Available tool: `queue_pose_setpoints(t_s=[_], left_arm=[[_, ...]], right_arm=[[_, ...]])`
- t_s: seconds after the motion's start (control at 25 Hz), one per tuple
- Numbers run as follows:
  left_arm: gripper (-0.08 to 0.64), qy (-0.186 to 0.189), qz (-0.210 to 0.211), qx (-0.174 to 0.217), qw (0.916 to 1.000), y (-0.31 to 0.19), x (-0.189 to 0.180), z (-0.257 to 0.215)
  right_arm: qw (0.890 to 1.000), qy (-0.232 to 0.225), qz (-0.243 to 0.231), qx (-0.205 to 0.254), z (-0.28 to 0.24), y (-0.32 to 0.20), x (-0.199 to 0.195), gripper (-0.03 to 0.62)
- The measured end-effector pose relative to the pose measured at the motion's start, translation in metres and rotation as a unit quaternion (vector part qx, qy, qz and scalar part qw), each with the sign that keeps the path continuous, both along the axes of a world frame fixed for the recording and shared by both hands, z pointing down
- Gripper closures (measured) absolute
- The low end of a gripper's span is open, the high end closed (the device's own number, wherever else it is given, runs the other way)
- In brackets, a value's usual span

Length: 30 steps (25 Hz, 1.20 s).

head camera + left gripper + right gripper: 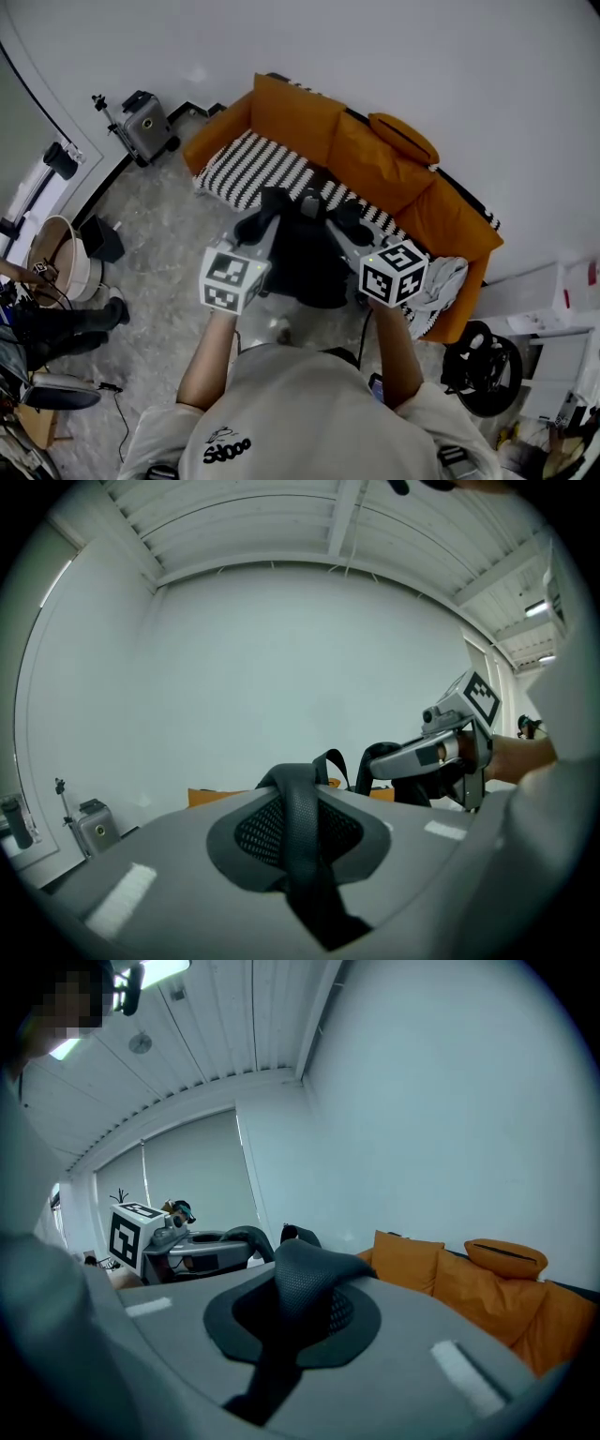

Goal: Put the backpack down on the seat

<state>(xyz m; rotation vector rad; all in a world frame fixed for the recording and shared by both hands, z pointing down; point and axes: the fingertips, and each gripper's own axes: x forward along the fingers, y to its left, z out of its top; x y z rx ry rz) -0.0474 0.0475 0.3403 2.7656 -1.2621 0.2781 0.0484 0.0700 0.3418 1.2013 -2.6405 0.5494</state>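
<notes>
1. Grey marbled floor point(169, 281) lies under the person, nearest the camera.
2. Jaws of the left gripper point(255, 228) stand nearly together, clamped on a black padded shoulder strap point(302, 827); the right gripper point(347, 223) pinches the second strap point(298, 1290).
3. Black fabric backpack point(305, 258) hangs between both grippers, apparently clear of the seat.
4. Orange cushioned sofa point(375, 155) with black-and-white striped seat point(248, 169) lies beyond. Judged step: carrying. Next: bring the backpack over the seat, lower it until it rests, then release.
</notes>
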Motion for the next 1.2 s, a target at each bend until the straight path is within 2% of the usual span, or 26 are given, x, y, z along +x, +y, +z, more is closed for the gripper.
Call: queue_pose_setpoints(t_s=[0.28, 0.64, 1.2], left_arm=[[0.505, 0.005, -0.002, -0.006, 1.0000, -0.030, -0.012, 0.004], [0.505, -0.001, -0.021, -0.010, 0.9997, -0.078, -0.024, 0.013], [0.505, -0.008, -0.040, -0.023, 0.9989, -0.213, -0.015, 0.024]], right_arm=[[1.000, -0.006, 0.002, -0.011, 0.005, -0.029, -0.011, 0.574], [1.000, -0.007, -0.021, -0.008, 0.012, -0.076, -0.022, 0.572], [0.999, -0.015, -0.049, -0.015, 0.025, -0.215, -0.014, 0.571]])
